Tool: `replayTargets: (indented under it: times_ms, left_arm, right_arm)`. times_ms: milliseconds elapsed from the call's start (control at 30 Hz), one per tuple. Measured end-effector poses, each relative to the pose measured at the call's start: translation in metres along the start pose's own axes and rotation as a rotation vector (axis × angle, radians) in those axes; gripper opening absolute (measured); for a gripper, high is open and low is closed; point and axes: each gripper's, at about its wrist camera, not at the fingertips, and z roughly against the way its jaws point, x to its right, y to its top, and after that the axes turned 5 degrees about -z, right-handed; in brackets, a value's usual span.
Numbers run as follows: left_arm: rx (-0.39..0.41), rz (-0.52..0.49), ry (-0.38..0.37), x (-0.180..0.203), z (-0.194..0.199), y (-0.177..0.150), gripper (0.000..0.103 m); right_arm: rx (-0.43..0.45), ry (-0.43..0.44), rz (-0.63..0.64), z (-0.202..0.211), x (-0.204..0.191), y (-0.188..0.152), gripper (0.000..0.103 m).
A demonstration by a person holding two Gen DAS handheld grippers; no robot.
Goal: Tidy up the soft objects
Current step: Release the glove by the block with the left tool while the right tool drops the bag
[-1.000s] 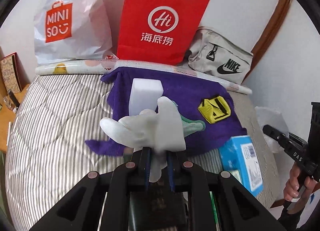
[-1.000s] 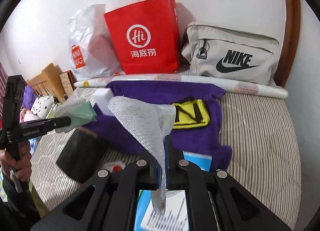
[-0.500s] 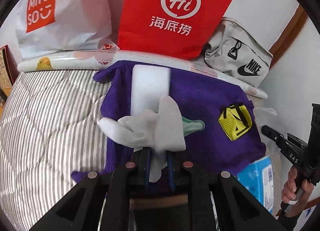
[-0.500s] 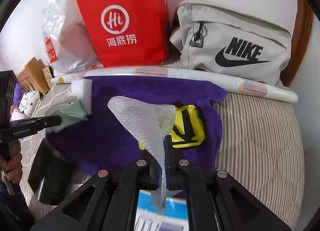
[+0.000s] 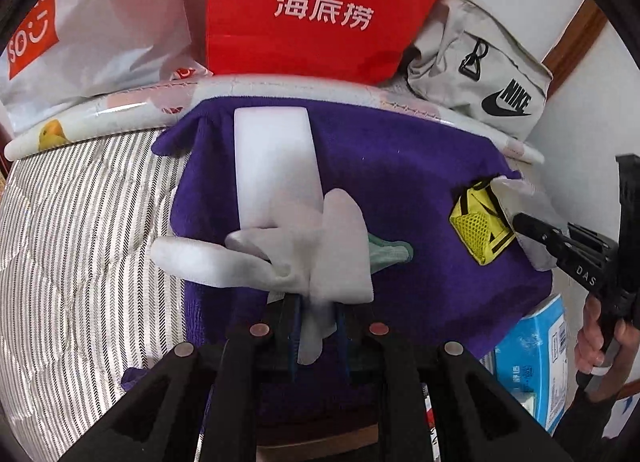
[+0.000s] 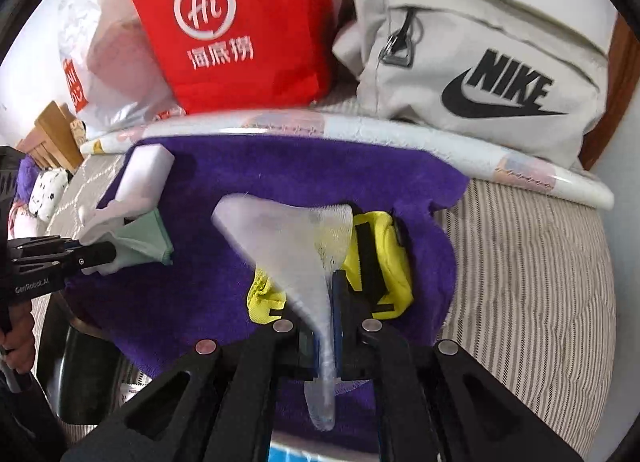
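While both hover over the purple towel [image 5: 400, 181], the left gripper [image 5: 316, 326], jaws opening, pinches a white glove [image 5: 296, 258]; the right gripper [image 6: 326, 326], jaws opening, pinches white mesh netting [image 6: 296, 246] above a yellow pouch [image 6: 380, 254].

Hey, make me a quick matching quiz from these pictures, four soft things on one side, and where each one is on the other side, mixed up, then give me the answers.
Things:
1. white glove
2. foam net
3. white sponge block
4. yellow mesh pouch

Places:
A. lying on the purple towel, beside the held net
B. clamped in the left gripper
C. lying on the purple towel, near the red bag
D. clamped in the right gripper

Pairs: 1-B, 2-D, 3-C, 4-A
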Motion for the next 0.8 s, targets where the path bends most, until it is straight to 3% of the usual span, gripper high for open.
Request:
replayTargets:
  times_ms: [133,267,367,533,800]
  left_arm:
    - [-0.023,-0.002,0.007,0.000,-0.005,0.002,0.019]
    - [-0.041,0.009,0.013,-0.004,-0.006,0.002,0.037]
    - [-0.034,0.014,0.017,-0.006,-0.002,0.002,0.053]
    - [-0.041,0.027,0.010,-0.008,0.005,0.002,0.058]
    - [-0.002,0.037,0.047,-0.011,0.034,-0.004,0.058]
  right_arm:
    - [-0.032,-0.005,0.022,-0.011,-0.005,0.002,0.010]
    - [-0.037,0.033,0.036,-0.014,-0.007,0.001,0.060]
    - [-0.018,0.054,0.047,-0.007,-0.008,0.000,0.063]
    - [0.002,0.102,0.045,0.007,-0.011,0.001,0.071]
    - [0.035,0.135,0.011,0.033,-0.012,0.002,0.072]
